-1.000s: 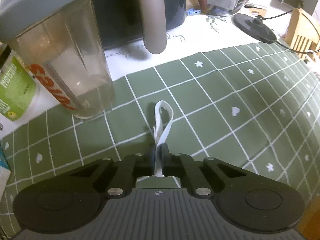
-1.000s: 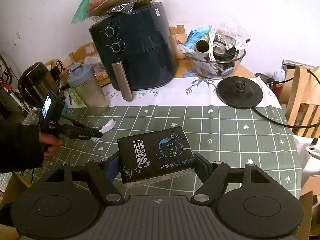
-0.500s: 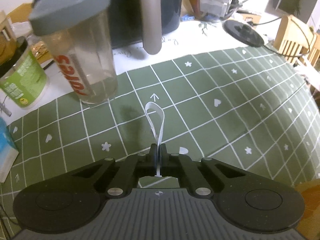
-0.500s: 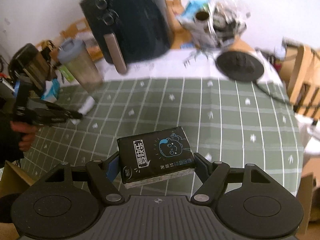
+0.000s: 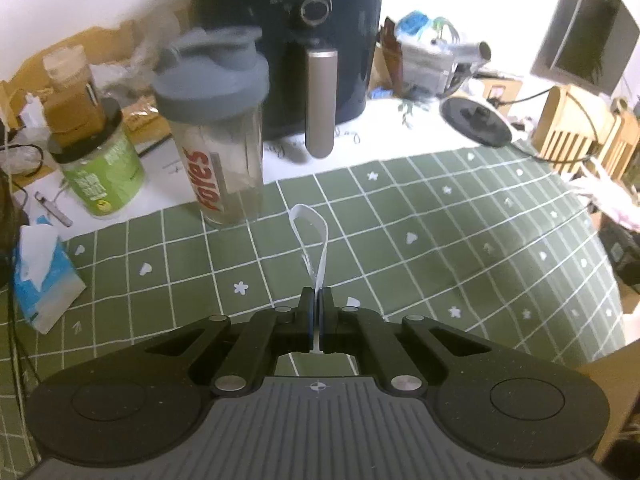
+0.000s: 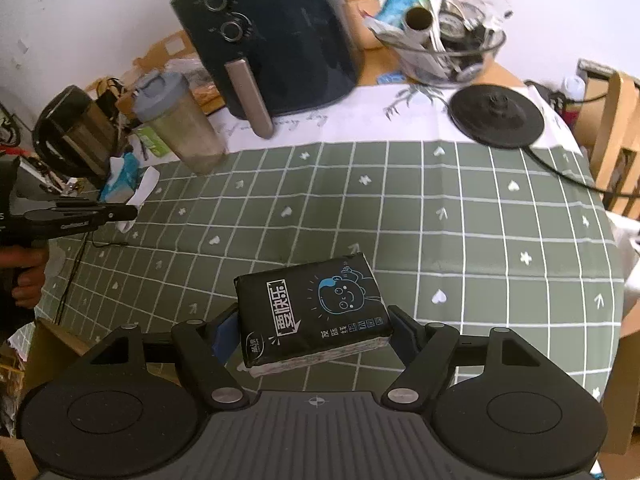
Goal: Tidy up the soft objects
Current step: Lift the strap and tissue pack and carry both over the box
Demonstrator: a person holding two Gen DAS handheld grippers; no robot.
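From the left wrist, the left tool is pinching a white looped strip between jaws closed tight on it; the loop is hanging out past the fingertips, above the green checked cloth on the counter. Ahead, a shaker bottle and the dark air fryer are crowding the far edge, with a green-labelled jar and a blue tissue pack at the left. To the right the cloth is lying open up to the counter's edge, near a black round base.

From the right wrist, the right tool is standing wide, its pads pressing the two ends of a black tissue packet held off the cloth. A broad stretch of bare cloth is lying ahead of it. A hand at the left edge is gripping the left tool, over the cloth's left margin, just beside the tissue pack.
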